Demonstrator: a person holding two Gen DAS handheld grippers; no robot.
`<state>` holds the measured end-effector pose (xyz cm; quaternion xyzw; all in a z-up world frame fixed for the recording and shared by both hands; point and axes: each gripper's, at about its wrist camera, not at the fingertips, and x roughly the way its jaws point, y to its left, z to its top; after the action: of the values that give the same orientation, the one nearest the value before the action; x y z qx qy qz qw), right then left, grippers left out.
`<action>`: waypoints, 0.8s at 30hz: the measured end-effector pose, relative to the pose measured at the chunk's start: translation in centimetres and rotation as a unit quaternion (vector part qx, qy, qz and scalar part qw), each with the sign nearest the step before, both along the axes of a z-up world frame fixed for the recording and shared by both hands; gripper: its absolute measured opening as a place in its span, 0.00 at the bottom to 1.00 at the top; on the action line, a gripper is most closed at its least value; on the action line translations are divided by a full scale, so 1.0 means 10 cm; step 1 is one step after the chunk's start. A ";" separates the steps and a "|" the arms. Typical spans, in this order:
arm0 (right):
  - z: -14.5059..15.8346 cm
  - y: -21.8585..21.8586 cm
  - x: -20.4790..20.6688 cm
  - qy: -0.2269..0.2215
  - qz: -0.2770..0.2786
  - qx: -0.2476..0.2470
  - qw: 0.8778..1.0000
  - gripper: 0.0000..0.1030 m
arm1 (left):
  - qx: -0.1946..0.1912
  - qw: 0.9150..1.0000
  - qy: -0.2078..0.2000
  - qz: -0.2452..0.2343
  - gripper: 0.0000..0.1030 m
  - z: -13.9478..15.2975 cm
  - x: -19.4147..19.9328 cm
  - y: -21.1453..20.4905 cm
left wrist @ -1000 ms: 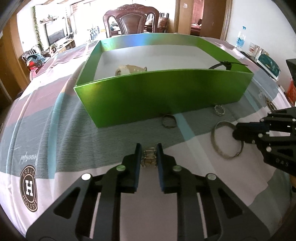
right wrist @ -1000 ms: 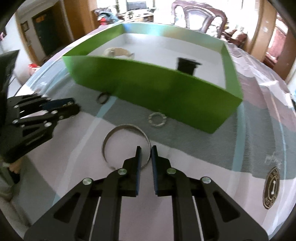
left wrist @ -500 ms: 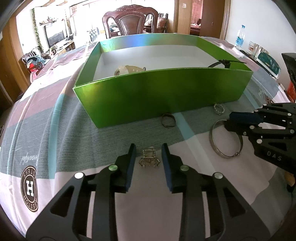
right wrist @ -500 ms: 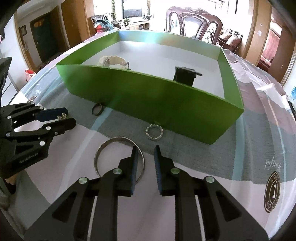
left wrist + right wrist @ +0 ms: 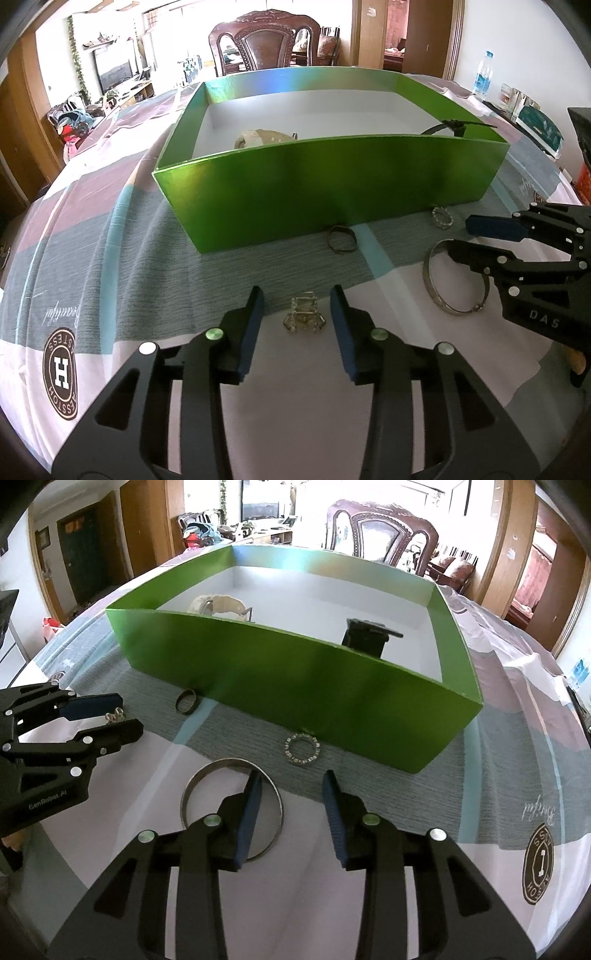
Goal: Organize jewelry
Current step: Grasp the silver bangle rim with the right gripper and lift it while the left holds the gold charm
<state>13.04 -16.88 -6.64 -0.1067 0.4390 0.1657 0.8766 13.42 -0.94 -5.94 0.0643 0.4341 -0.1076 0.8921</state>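
My left gripper (image 5: 297, 314) and right gripper (image 5: 291, 799) fingers have just spread: gold clasp (image 5: 303, 318) and bangle (image 5: 232, 808) released, still unboxed.

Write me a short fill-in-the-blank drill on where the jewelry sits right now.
1. The box on the tablecloth is coloured ____.
2. The gold brooch lies between the open jaws of the ____ gripper.
3. The large silver bangle lies on the tablecloth, ____ the box.
4. The beige watch lies ____ the box.

Missing words: green; left; outside; inside
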 end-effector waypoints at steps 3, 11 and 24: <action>0.00 0.00 -0.03 0.003 0.006 0.001 1.000 0.28 | 0.000 1.000 0.000 0.000 0.37 0.00 0.00 0.01; 0.01 0.04 -0.06 0.007 0.020 0.002 1.000 0.18 | 0.000 1.000 -0.001 0.001 0.38 0.00 0.00 0.01; 0.02 0.06 -0.06 0.025 0.030 0.020 0.999 0.06 | -0.007 1.000 -0.002 0.005 0.14 0.02 0.01 0.01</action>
<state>12.45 -16.29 -6.48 -0.0983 0.4535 0.2035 0.8621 13.48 -0.80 -5.73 0.0559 0.4321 -0.1065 0.8938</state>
